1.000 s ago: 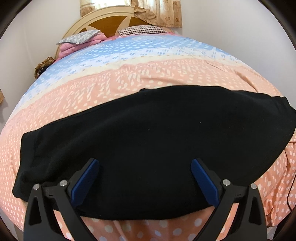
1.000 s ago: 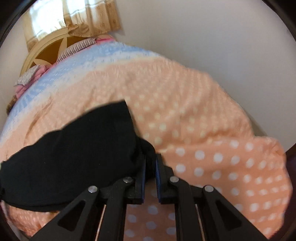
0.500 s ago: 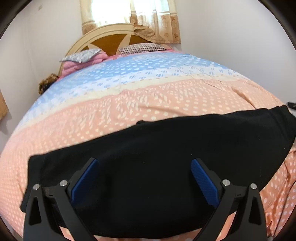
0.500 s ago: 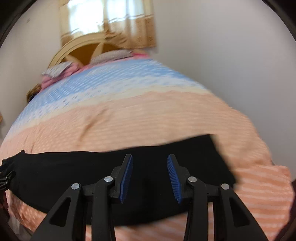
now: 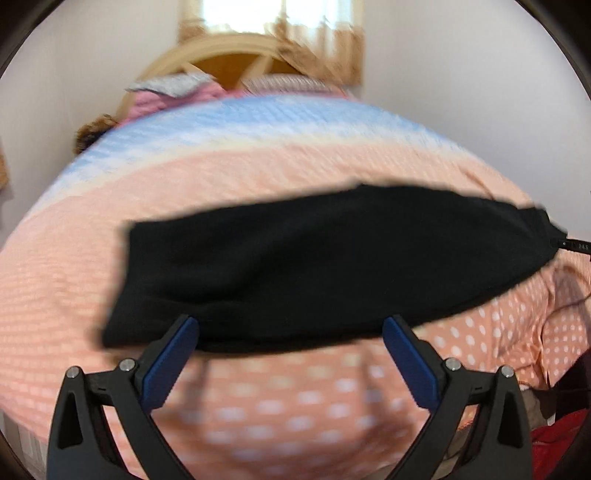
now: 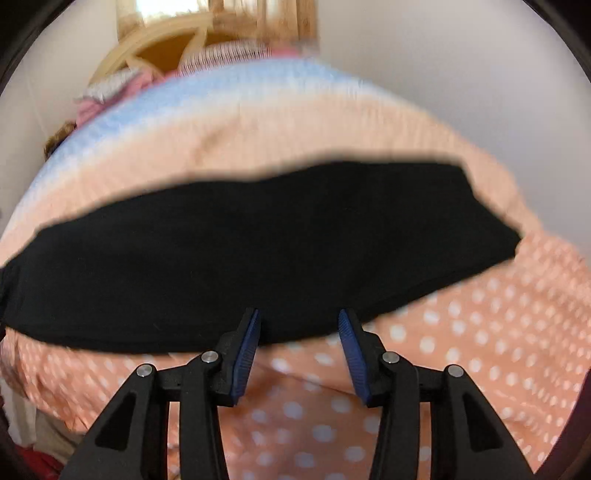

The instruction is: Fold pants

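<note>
Bright daylight from a blown-out window (image 5: pixel 243 18) up top, heavy motion blur all over, fisheye bending and dark vignette corners, soft shadows only.

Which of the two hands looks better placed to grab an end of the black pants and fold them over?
Probably the left tool: the pants' left end lies close by its open jaws. The right tool, also open, faces mid-length, both ends farther off.

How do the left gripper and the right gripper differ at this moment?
The left gripper stands wide open; the right gripper is open more narrowly. Both are empty, and both have blue pads on black fingers, with the near edge of the black pants on the bed just beyond their tips.
</note>
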Demonstrator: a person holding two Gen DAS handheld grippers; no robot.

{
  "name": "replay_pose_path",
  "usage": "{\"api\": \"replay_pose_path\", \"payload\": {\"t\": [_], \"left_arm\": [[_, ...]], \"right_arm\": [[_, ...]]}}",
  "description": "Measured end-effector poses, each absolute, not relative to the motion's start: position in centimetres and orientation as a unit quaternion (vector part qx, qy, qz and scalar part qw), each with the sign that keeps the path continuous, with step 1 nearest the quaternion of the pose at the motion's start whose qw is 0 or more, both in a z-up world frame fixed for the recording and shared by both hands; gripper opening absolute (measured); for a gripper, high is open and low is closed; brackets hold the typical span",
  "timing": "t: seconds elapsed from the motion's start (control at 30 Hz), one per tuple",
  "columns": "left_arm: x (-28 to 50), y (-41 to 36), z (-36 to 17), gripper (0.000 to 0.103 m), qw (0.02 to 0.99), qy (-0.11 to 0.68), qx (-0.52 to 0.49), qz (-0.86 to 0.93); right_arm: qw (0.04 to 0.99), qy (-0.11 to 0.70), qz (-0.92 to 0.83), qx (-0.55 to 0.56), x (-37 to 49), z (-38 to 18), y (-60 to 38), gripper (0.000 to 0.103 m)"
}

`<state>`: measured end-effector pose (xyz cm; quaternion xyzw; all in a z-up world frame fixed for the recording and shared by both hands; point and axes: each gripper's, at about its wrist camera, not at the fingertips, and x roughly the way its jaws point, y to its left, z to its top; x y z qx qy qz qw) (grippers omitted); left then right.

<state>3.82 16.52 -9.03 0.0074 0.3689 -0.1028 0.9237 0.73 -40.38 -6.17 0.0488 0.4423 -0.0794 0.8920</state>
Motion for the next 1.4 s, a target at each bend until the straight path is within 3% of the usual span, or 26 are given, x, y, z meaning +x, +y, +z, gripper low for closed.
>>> {"api": "replay_pose_path", "payload": {"t": [0.2, 0.3, 0.43, 0.57, 0.63, 0.67, 0.7, 0.73, 0.83, 0.87, 0.9, 1.03, 1.17, 1.4], "left_arm": [[4.3, 25.6, -8.5, 0.102, 0.927, 0.364, -0.074, 0.044], [4.2, 28.9, -9.6, 0.101, 0.913, 0.371, -0.154, 0.069], [4.7, 29.3, -11.0, 0.101, 0.900, 0.389, -0.184, 0.068], [5.7, 28.8, -11.9, 0.099, 0.877, 0.403, -0.261, -0.018], [6.1, 28.6, -12.3, 0.099, 0.871, 0.403, -0.278, -0.039], [6.6, 28.4, -12.4, 0.093, 0.869, 0.404, -0.282, -0.044], [7.3, 28.2, -12.6, 0.077, 0.867, 0.406, -0.284, -0.052], [7.5, 28.0, -12.5, 0.068, 0.867, 0.407, -0.283, -0.056], [8.0, 27.1, -11.2, 0.046, 0.880, 0.398, -0.252, -0.061], [8.0, 26.9, -10.4, 0.022, 0.889, 0.389, -0.234, -0.061], [8.1, 26.9, -10.1, 0.009, 0.893, 0.385, -0.225, -0.061], [9.2, 27.9, -8.7, 0.009, 0.902, 0.356, -0.224, -0.091], [11.2, 28.1, -7.7, 0.009, 0.919, 0.358, -0.155, -0.051], [7.2, 31.2, -7.7, 0.013, 0.894, 0.402, -0.190, -0.047]], "right_arm": [[0.910, 0.381, 0.159, 0.028, 4.1, -2.5, -26.3, 0.046], [0.878, 0.393, 0.272, -0.006, 5.8, -3.7, -17.2, 0.046], [0.836, 0.393, 0.381, -0.047, 5.7, -6.2, -6.1, 0.039], [0.795, 0.443, 0.412, -0.053, 6.3, -10.6, -1.1, 0.039], [0.807, 0.422, 0.404, -0.084, 5.4, -10.4, -0.2, 0.040], [0.805, 0.423, 0.405, -0.098, 5.6, -10.0, -0.1, 0.040], [0.803, 0.423, 0.409, -0.098, 5.7, -9.6, -0.2, 0.040], [0.803, 0.418, 0.416, -0.081, 6.0, -8.8, -0.7, 0.040], [0.818, 0.389, 0.422, -0.035, 6.9, -7.2, -1.5, 0.040], [0.820, 0.383, 0.424, -0.030, 7.2, -7.0, -1.5, 0.040], [0.818, 0.386, 0.425, -0.029, 7.4, -7.3, -1.1, 0.039], [0.785, 0.436, 0.439, -0.027, 7.9, -11.1, 1.7, 0.039], [0.810, 0.397, 0.426, -0.066, 5.8, -11.1, 2.6, 0.041], [0.820, 0.362, 0.442, -0.040, 5.8, -8.2, 2.5, 0.039]]}}
